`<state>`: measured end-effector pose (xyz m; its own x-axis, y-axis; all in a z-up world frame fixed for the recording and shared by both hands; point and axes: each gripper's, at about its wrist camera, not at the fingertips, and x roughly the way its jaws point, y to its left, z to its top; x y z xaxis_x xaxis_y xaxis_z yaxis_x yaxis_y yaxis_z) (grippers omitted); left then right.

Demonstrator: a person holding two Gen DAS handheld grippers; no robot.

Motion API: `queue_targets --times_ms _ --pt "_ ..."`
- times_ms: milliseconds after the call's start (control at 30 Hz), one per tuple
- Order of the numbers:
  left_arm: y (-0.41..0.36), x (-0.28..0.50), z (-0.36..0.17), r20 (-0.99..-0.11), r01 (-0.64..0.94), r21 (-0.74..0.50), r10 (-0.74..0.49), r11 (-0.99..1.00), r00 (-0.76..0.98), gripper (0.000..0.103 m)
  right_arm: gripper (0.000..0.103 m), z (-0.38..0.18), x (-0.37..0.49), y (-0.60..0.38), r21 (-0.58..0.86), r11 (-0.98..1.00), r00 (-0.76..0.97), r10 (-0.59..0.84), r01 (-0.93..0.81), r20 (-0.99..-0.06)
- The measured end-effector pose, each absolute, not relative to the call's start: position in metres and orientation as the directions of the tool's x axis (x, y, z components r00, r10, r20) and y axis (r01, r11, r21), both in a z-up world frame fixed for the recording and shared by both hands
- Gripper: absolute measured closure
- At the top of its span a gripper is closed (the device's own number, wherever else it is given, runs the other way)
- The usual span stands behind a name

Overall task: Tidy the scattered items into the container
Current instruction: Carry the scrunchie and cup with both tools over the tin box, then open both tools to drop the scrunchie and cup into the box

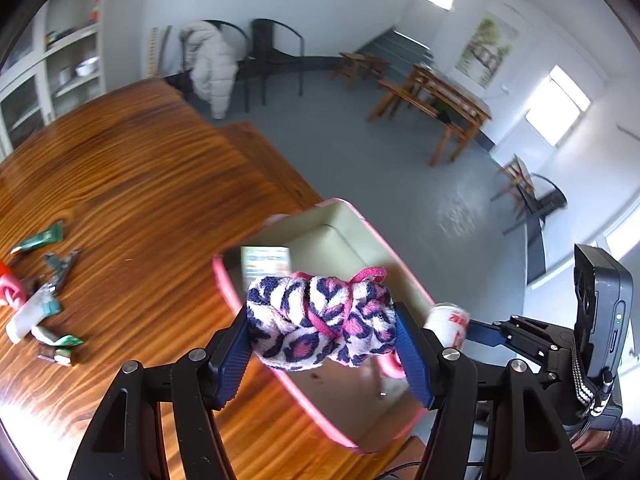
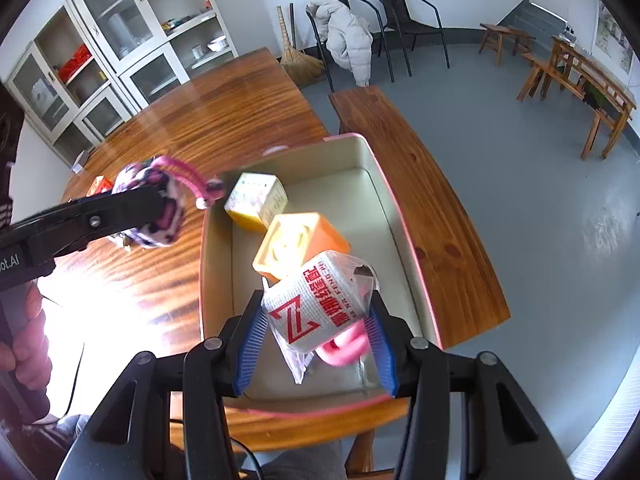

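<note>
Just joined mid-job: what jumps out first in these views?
The left tool grips a leopard-print cloth bundle at the pink-rimmed bin's near-left edge. The right tool holds a white roll with red lettering over the bin, above an orange box. Small packets lie scattered on the table.

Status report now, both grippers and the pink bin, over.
Left gripper shut on leopard-print fluffy bundle. Right gripper shut on white wrapped roll, over pink-rimmed bin. Nothing blocking.

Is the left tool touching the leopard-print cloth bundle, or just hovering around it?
Touching. The left wrist view shows the cloth bundle pinched between both blue pads of the left tool, bulging between them.
</note>
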<state>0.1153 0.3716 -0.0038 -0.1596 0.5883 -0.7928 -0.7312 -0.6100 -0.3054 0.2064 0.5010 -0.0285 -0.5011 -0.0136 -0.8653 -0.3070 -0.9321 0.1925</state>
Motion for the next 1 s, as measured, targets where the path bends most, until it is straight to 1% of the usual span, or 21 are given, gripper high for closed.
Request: queue_targets --times_ms 233,300,333,367,500,833,867,900,933,1000 --pt "0.392 0.141 -0.014 -0.82 -0.771 -0.283 0.561 -0.571 -0.115 0.035 0.051 -0.032 0.218 0.506 0.168 -0.944 -0.487 -0.009 -0.283 -0.873" --pt "0.393 0.143 -0.017 -0.832 -0.772 -0.275 0.544 -0.574 -0.108 0.03 0.05 -0.033 0.218 0.51 0.173 -0.943 -0.49 -0.013 -0.284 -0.872" --pt "0.394 0.144 -0.019 -0.838 -0.771 -0.278 0.537 -0.573 -0.096 0.022 0.05 -0.033 0.219 0.511 0.176 -0.943 -0.492 -0.016 -0.282 -0.87" --pt "0.395 0.145 -0.021 -0.841 -0.769 -0.281 0.534 -0.575 -0.091 0.021 0.05 -0.034 0.219 0.513 0.181 -0.941 -0.493 -0.018 -0.285 -0.87" --pt "0.392 0.144 -0.027 -0.852 -0.763 -0.278 0.517 -0.584 -0.085 0.021 0.049 -0.034 0.218 0.516 0.205 -0.936 -0.498 -0.038 -0.285 -0.866" --pt "0.372 0.13 -0.032 -0.846 -0.713 -0.31 0.524 -0.63 -0.096 0.021 0.047 -0.033 0.213 0.513 0.233 -0.93 -0.504 -0.062 -0.284 -0.861" --pt "0.369 0.129 -0.032 -0.846 -0.707 -0.311 0.525 -0.635 -0.099 0.021 0.046 -0.033 0.213 0.513 0.235 -0.929 -0.505 -0.063 -0.285 -0.861" --pt "0.366 0.127 -0.031 -0.845 -0.701 -0.313 0.525 -0.641 -0.102 0.021 0.042 -0.032 0.212 0.512 0.236 -0.929 -0.506 -0.063 -0.285 -0.86" --pt "0.363 0.125 -0.031 -0.845 -0.694 -0.315 0.525 -0.647 -0.106 0.021 0.036 -0.032 0.212 0.512 0.238 -0.929 -0.509 -0.064 -0.285 -0.858" --pt "0.359 0.122 -0.03 -0.844 -0.686 -0.315 0.524 -0.656 -0.114 0.021 0.029 -0.029 0.211 0.51 0.237 -0.929 -0.519 -0.059 -0.284 -0.853"
